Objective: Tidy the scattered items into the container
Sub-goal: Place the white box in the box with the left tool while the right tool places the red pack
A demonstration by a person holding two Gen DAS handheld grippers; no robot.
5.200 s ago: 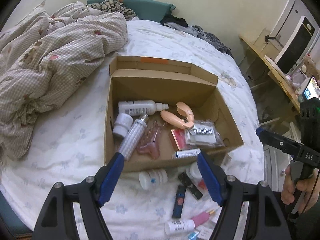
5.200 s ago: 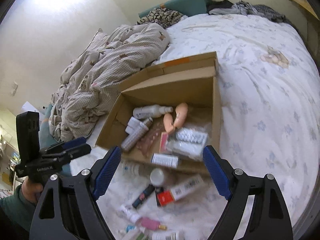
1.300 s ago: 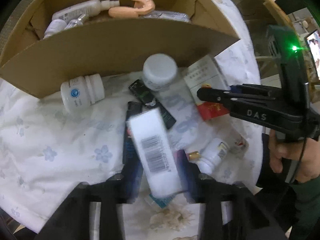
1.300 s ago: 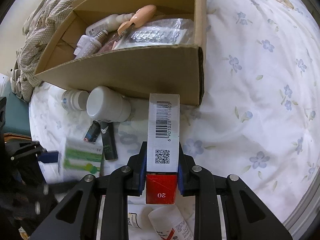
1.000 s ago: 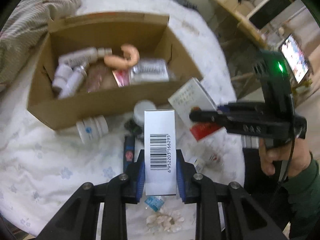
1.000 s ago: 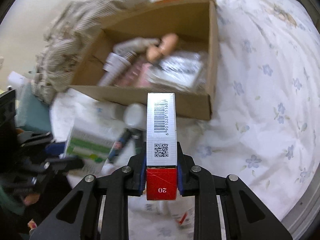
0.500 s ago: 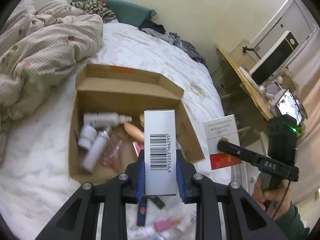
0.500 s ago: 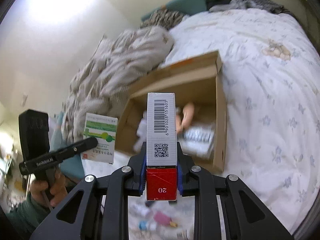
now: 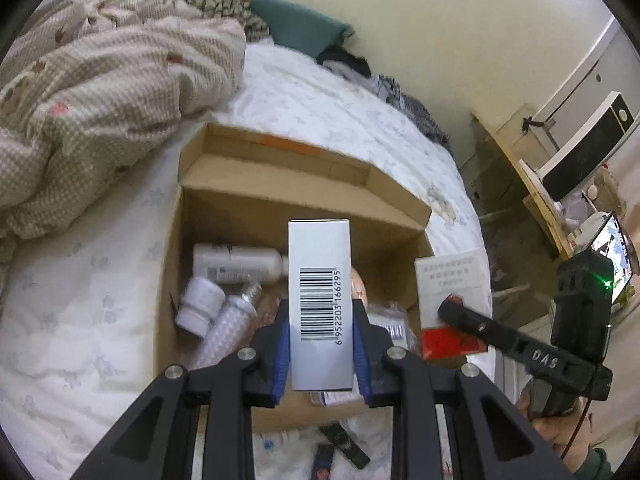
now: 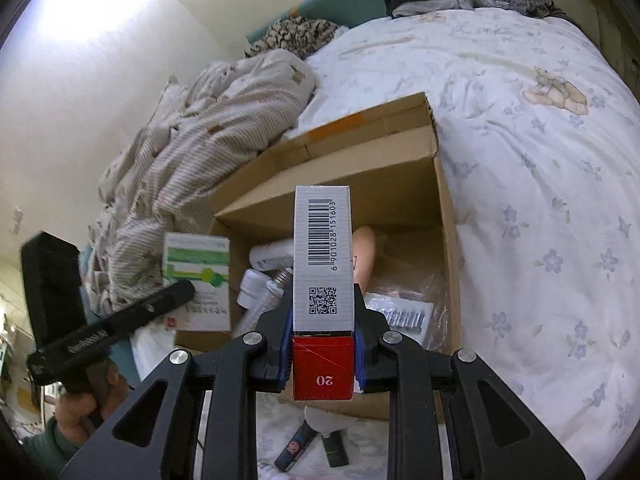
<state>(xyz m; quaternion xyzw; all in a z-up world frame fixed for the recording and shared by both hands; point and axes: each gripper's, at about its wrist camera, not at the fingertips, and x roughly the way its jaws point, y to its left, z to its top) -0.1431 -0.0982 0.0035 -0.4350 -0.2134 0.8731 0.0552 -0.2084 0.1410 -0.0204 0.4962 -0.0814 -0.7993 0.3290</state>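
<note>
An open cardboard box (image 9: 280,196) (image 10: 444,208) sits on the bed with bottles and packets inside. My left gripper (image 9: 320,344) is shut on a white carton with a barcode (image 9: 320,304), held above the box's near wall; in the right wrist view that carton (image 10: 197,280) shows green print. My right gripper (image 10: 323,340) is shut on a white and red carton (image 10: 322,280), also held above the near side of the box; it shows in the left wrist view (image 9: 450,300) at the box's right side.
A rumpled checked quilt (image 9: 100,104) lies left of the box. Small dark tubes (image 9: 340,444) (image 10: 296,448) lie on the sheet in front of the box. A wooden desk with appliances (image 9: 568,184) stands to the right of the bed.
Both grippers picked up a carton from the sheet and lifted it. Since half a second ago both have moved closer to the box, which looks larger now.
</note>
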